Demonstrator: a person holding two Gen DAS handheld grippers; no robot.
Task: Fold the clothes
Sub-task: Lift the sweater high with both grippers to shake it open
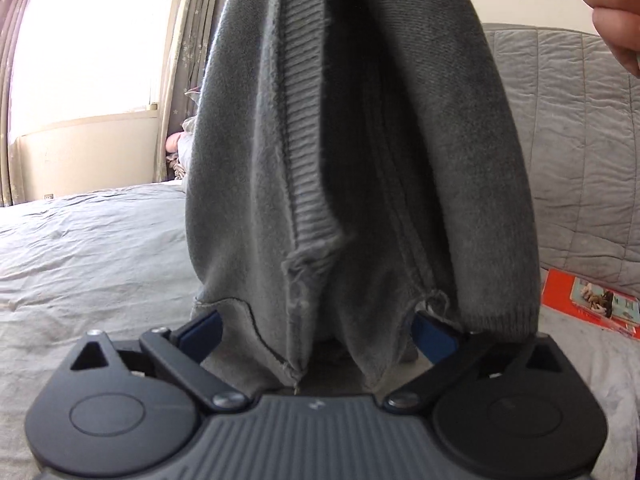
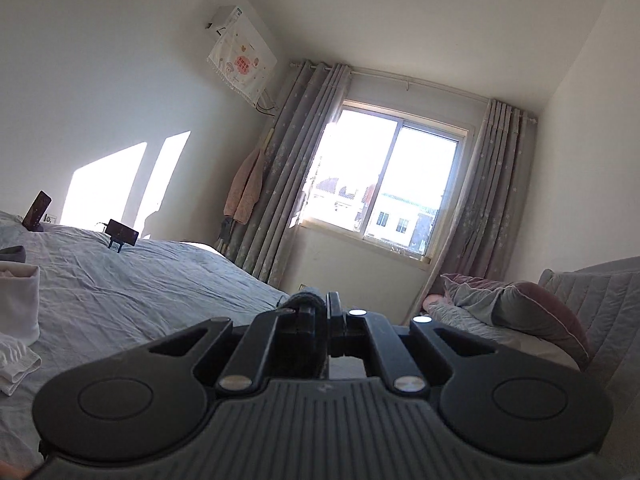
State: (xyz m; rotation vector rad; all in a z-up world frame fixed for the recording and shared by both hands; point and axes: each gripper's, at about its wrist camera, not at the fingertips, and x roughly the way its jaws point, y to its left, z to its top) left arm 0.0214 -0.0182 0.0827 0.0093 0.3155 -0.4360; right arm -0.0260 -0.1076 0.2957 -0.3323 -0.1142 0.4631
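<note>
A grey knit garment (image 1: 360, 140) with a ribbed band hangs down from above in the left wrist view, filling the middle of the picture. Its frayed lower edges drape between the blue fingers (image 1: 202, 330) of my left gripper (image 1: 316, 320), which stands wide open; the cloth hides part of both pads. A person's hand (image 1: 608, 12) shows at the top right. In the right wrist view my right gripper (image 2: 320, 300) is raised and level, with its jaws shut on a small roll of dark grey ribbed cloth (image 2: 306, 300). The rest of the garment is hidden below the right gripper.
A bed with a wrinkled grey sheet (image 1: 88, 248) lies below. An orange box (image 1: 588, 304) rests by a quilted grey cushion (image 1: 568, 128). White folded clothes (image 2: 18, 304), two phones on stands (image 2: 122, 234) and pillows (image 2: 512, 308) sit on the bed. A bright window (image 2: 384, 184) is behind.
</note>
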